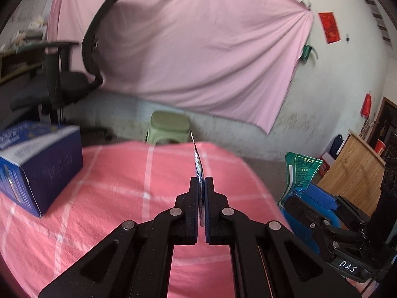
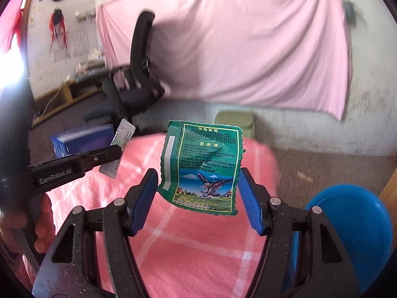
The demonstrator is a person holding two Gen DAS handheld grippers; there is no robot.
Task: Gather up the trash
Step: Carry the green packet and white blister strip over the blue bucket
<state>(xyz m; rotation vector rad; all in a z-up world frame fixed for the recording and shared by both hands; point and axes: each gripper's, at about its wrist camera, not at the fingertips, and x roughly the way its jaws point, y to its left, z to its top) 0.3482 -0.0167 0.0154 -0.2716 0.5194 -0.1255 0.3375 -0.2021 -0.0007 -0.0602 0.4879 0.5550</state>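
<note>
Both wrappers were off the pink-clothed surface (image 2: 198, 248) but not yet binned: the left claw (image 1: 201, 181) pinched a thin white wrapper (image 1: 198, 166), the right claw (image 2: 198, 193) clasped a green packet (image 2: 203, 164) near the blue bin (image 2: 359, 223).

A box (image 1: 41, 166) sits on the left of the worktop (image 1: 124, 198). Behind the worktop stand a stool (image 1: 168, 126) and, further left, an office chair (image 1: 74, 74), with a sheet (image 1: 198, 49) hung on the wall behind them. A bin (image 2: 357, 223) stands on the floor to the worktop's right.
</note>
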